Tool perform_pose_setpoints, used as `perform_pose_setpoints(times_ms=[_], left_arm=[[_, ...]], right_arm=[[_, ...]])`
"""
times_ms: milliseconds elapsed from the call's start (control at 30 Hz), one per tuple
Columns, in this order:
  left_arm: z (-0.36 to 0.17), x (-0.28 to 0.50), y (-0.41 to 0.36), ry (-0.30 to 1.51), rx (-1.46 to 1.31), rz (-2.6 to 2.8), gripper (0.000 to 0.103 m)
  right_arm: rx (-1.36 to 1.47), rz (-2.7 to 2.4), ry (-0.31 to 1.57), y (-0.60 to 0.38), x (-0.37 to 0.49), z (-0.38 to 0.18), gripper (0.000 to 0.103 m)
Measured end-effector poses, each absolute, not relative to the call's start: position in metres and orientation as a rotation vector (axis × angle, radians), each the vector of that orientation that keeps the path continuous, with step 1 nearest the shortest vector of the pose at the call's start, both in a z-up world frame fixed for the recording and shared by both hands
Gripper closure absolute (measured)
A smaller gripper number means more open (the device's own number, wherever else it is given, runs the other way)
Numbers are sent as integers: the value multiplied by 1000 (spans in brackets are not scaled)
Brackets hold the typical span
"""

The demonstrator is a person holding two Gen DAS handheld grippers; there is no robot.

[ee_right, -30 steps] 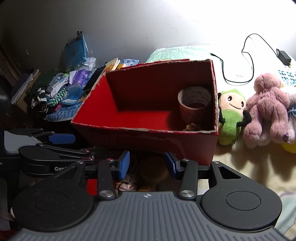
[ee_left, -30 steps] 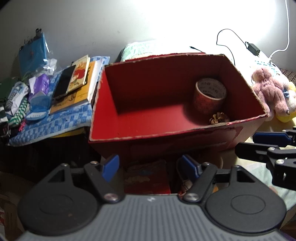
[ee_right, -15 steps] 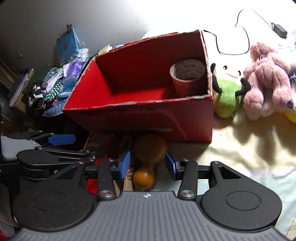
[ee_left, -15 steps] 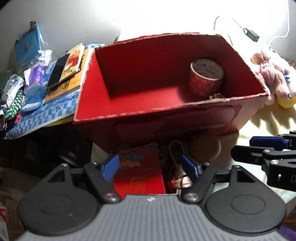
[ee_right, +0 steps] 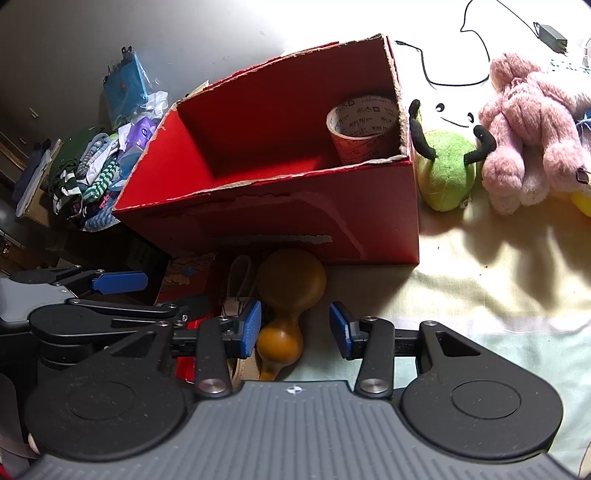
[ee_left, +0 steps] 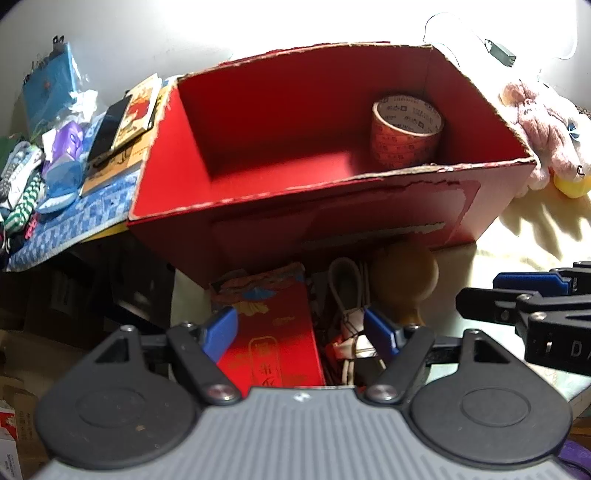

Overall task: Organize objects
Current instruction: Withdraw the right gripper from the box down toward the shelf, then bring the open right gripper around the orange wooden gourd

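A red cardboard box (ee_left: 332, 225) stands open, with a roll of tape (ee_left: 406, 129) in its right corner. In front of it lie a red printed packet (ee_left: 273, 332), a beige strap bundle (ee_left: 347, 295) and a brown wooden gourd (ee_right: 288, 291). My left gripper (ee_left: 299, 328) hovers open over the packet, its pads apart from the packet's sides. My right gripper (ee_right: 295, 326) is open around the gourd's narrow neck, with a gap at the right pad. Each gripper shows in the other's view, the right gripper (ee_left: 535, 306) and the left gripper (ee_right: 147, 295).
A green plush (ee_right: 447, 166) and a pink plush (ee_right: 528, 129) lie right of the box on a pale cloth (ee_right: 498, 277). Left of it are books and a phone (ee_left: 114, 129) on a blue towel, beside heaped clothes (ee_right: 88, 177). A black cable and charger (ee_right: 550, 33) lie behind.
Both grippers have sunk and tipped downward toward the things in front of the box. The packet and the gourd, mostly hidden before, now lie between the fingers.
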State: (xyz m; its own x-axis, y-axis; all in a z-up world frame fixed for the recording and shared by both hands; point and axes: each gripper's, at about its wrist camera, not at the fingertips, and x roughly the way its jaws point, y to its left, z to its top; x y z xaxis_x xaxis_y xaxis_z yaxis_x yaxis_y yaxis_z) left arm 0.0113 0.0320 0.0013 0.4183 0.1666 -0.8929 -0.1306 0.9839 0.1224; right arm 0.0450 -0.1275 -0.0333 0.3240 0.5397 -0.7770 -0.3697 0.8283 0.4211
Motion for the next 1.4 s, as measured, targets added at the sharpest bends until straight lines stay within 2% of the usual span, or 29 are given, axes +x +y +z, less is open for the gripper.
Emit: perform_pose_setpoints(times_ms=[733,1067,1400], left_arm=[[-6,16,30,1152,40,174,26],[-9,15,30,1161,37,160,17],[-10,16,29,1160,35,152,14]], right_arm=[[214,614,1144,-129,48,-41,58],[233,603,1169,-128,50,-45,58],[245,603,1179,-130,51,-47,58]])
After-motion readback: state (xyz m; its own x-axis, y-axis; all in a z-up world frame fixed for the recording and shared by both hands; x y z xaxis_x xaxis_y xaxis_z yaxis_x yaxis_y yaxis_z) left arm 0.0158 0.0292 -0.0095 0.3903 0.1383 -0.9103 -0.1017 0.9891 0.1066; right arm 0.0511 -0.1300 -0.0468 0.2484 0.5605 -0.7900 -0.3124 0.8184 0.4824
